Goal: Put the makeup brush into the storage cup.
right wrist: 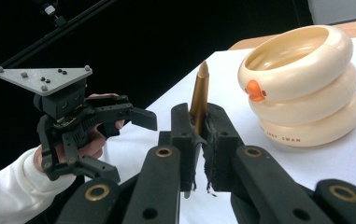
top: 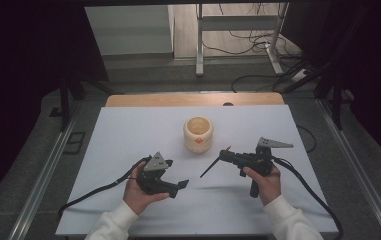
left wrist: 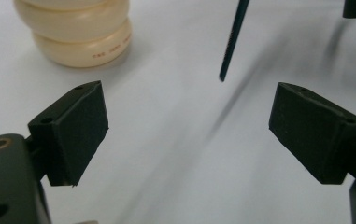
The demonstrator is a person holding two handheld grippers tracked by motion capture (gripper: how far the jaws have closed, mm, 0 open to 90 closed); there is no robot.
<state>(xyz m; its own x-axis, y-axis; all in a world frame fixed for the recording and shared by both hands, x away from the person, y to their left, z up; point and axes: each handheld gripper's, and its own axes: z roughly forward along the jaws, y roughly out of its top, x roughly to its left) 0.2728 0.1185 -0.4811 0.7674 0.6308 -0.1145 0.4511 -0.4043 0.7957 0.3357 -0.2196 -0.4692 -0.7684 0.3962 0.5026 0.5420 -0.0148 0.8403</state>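
The right gripper has its two fingers clenched on one pen, whose gold end with a pointed tip rises above them in the right gripper view, while in the high view its thin dark shaft slants out of the right gripper toward seven o'clock, its lower end above or near the table. The same dark shaft hangs in at twelve o'clock of the left gripper view. The left gripper has its two fingers released and spread wide apart with nothing between them, over bare white surface; in the high view the left gripper sits at about seven o'clock from the table's centre. One hand holds each gripper: the left hand and the right hand, both in white sleeves. One cream cup, shaped like three stacked rings with a small orange duck mark on its side, stands upright near the centre of the table, at about eleven o'clock from the right gripper and apart from both grippers. The one table is covered by a white sheet, with a strip of wood showing at its twelve o'clock edge. Each gripper carries one grey three-cornered plate and trails one black cable.
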